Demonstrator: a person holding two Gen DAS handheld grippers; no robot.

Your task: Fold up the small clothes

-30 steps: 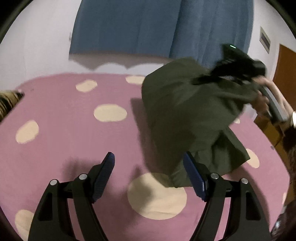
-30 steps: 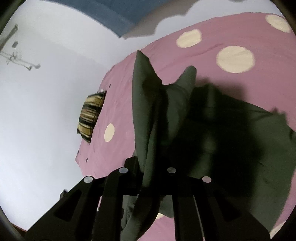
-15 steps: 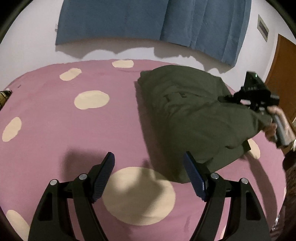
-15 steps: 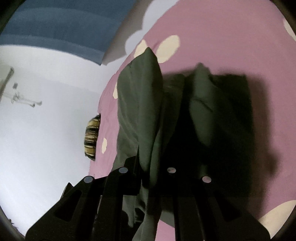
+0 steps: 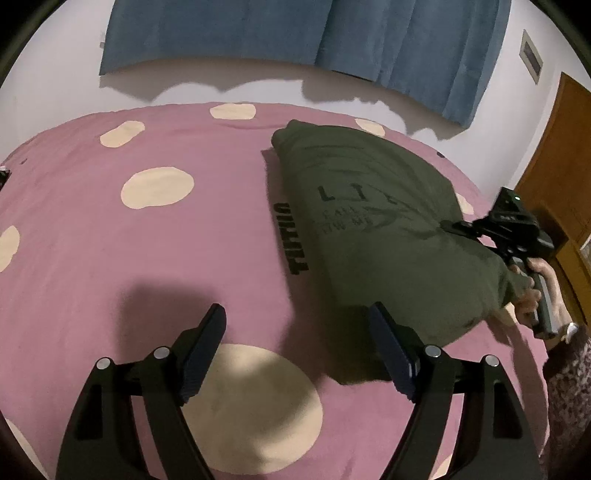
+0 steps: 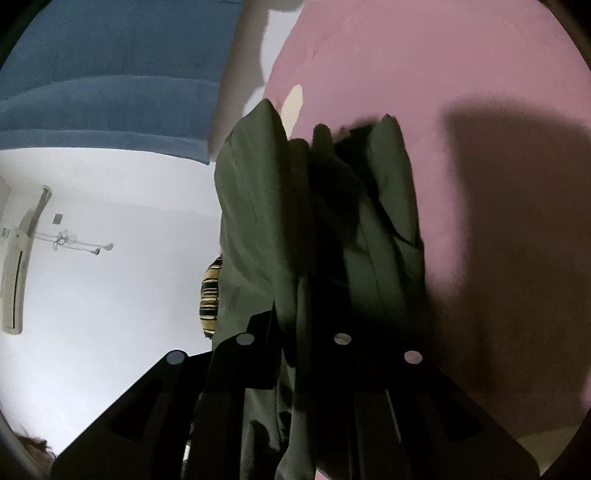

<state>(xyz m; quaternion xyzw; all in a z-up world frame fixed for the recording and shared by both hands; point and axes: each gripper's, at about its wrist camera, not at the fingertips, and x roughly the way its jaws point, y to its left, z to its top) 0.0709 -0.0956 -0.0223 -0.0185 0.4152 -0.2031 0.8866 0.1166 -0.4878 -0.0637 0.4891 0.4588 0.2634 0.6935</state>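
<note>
The bed (image 5: pixel 110 229) carries the shirt (image 5: pixel 369 229), which lies beyond the left gripper (image 5: pixel 299 354), whose jaws stand apart, empty. The right gripper (image 6: pixel 291 332) has its jaws clamped on the shirt's bunched edge; only the right wrist view shows a striped pillow (image 6: pixel 208 299).

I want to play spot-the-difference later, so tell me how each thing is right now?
Dark olive green printed T-shirt: bunched up, one end pinched and lifted, the rest lying on the bed.
Left gripper: open, fingers empty, above the bed.
Right gripper: shut on the shirt.
Pink bedspread with cream dots: spread flat.
Blue curtain: hanging down.
</note>
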